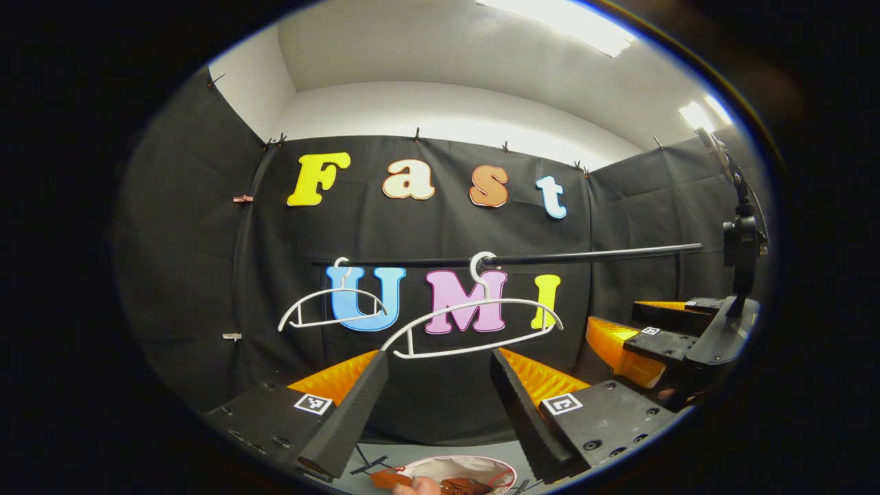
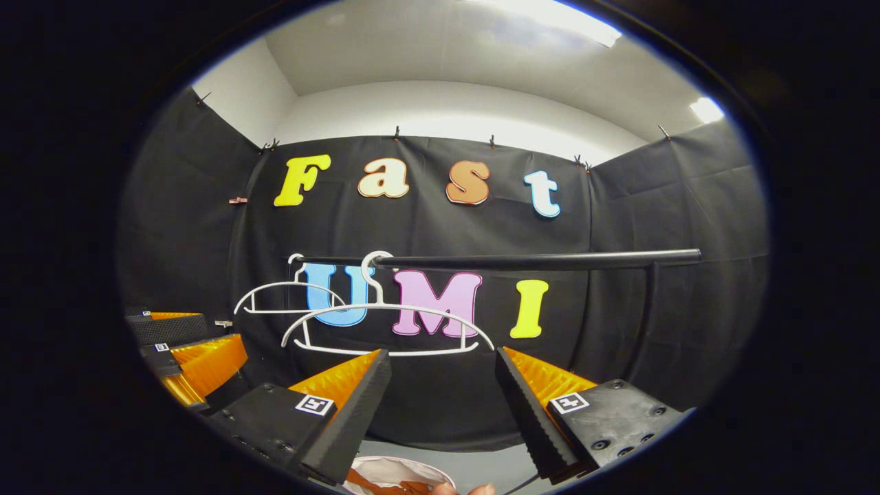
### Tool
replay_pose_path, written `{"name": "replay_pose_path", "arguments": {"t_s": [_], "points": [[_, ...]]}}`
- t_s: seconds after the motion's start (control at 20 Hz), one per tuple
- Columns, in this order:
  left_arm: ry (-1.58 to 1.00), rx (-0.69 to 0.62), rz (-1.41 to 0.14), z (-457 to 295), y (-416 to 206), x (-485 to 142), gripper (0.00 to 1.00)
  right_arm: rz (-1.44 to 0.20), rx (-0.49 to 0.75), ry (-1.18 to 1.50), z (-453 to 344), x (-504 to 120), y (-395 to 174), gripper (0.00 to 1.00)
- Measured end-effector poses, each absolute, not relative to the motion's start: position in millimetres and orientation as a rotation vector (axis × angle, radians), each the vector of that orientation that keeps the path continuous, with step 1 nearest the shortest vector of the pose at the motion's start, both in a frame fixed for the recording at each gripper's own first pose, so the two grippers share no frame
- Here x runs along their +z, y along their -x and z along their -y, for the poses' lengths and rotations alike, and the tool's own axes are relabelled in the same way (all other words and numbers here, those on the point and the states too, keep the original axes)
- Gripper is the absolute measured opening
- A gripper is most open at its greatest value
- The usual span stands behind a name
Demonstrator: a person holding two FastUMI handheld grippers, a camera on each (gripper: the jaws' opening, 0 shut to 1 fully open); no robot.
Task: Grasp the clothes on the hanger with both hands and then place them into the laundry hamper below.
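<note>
White plastic hangers, near one (image 1: pixel 474 323) and far one (image 1: pixel 333 306), are hanging bare on the black rail (image 1: pixel 522 259), so nothing is left up there to grab. Orange-brown cloth, likely the clothes (image 1: pixel 460 487), is sitting in the white-rimmed laundry hamper (image 1: pixel 505 467) below, at the bottom edge of the left gripper view; it is also peeking in at the bottom of the right gripper view (image 2: pixel 399 487), partly cut off. Risk, as I judge it: part of the garment may be lying over the hamper rim and sliding out, and either claw, being level with the near hanger, may be knocking it off the rail on any careless move. Left claw (image 1: pixel 440 385) is standing wide apart, holding and touching nothing. Right claw (image 2: pixel 443 388) is likewise wide apart and empty. A fingertip (image 2: pixel 481 489) is showing near the hamper; I cannot tell what it is doing.
</note>
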State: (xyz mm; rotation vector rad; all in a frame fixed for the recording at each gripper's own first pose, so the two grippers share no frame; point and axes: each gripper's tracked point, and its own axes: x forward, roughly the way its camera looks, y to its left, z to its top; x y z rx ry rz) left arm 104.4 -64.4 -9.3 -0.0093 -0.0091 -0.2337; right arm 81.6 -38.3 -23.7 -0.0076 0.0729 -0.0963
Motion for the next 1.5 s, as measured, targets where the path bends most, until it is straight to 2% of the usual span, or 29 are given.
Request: {"name": "replay_pose_path", "arguments": {"t_s": [0.45, 0.6, 0.65, 0.7, 1.5], "points": [[0.002, -0.248, 0.008, 69.1, -105.5, -9.0, 0.95, -0.06, -0.097, 0.016, 37.7, -18.3, -81.7, 1.0], [0.004, -0.253, 0.004, 70.2, -106.2, -10.8, 0.95, -0.057, -0.096, 0.019, 37.6, -18.4, -79.8, 0.98], [0.005, -0.253, 0.002, 70.5, -106.5, -11.4, 0.92, -0.058, -0.096, 0.022, 37.4, -19.1, -80.5, 0.98], [0.006, -0.254, -0.001, 71.0, -107.0, -12.6, 0.95, -0.058, -0.095, 0.023, 37.1, -19.6, -82.5, 0.98], [-0.007, -0.236, 0.007, 68.5, -114.9, -10.6, 0.95, -0.059, -0.088, 0.019, 35.2, -23.6, -93.3, 0.99]]}}
